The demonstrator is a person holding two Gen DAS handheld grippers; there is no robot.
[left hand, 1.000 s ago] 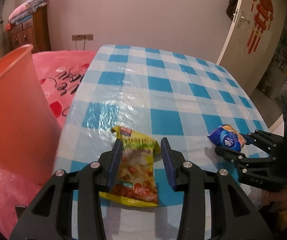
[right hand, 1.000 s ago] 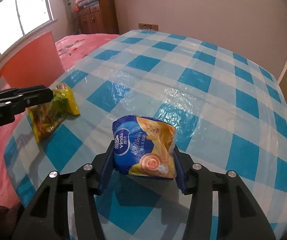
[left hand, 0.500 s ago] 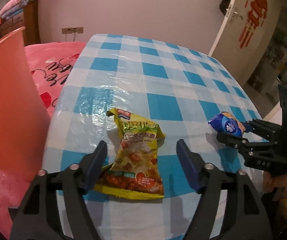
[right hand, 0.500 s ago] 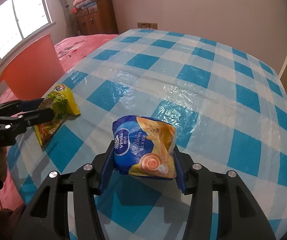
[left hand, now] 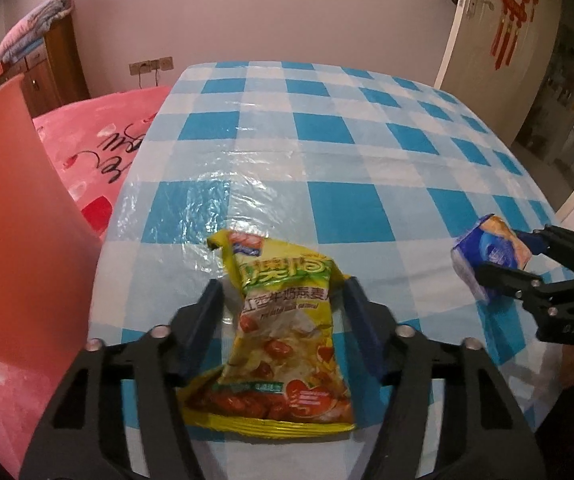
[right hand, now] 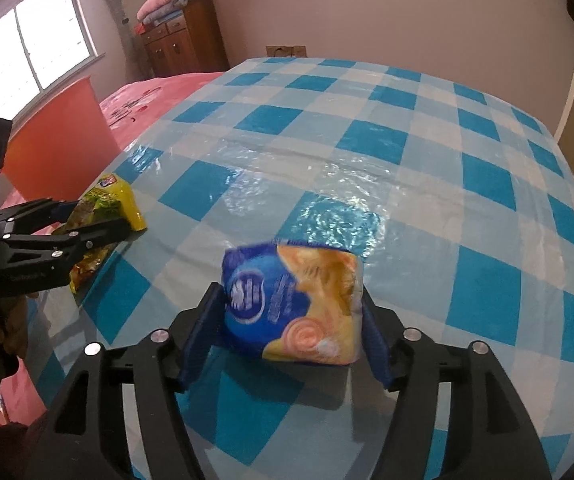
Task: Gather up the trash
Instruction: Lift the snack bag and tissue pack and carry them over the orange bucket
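— Blue-and-white checked cloth under a clear plastic sheet covers the table (left hand: pixel 327 152), with a pink bed beside it and a wooden dresser (left hand: pixel 53 68) against the far wall. Where is the trash?

— Two pieces. A yellow snack bag (left hand: pixel 283 336) lies flat near the table's near-left edge, and a blue and orange tissue pack (right hand: pixel 293 308) sits between the fingers of the right gripper (right hand: pixel 289 332).

— Is that pack actually held?

— It looks so: both blue pads press its sides and it appears lifted clear of the cloth, so the right gripper is closed on it.

— And the left gripper (left hand: pixel 281 320)?

— Its fingers stand apart, one on each side of the yellow snack bag, neither clearly pressing it. Spread wide, holding nothing.

— So the step in hand is grabbing that bag?

— That is my reading. The bag is thin and crinkled, so the fingers should come low enough to catch its raised middle fold, then close squarely across the width. A pinch on one loose corner would probably let it slide out.

— Where does it all go?

— Likely the orange bin (left hand: pixel 19 232) just off the table's left edge, close to the left gripper.
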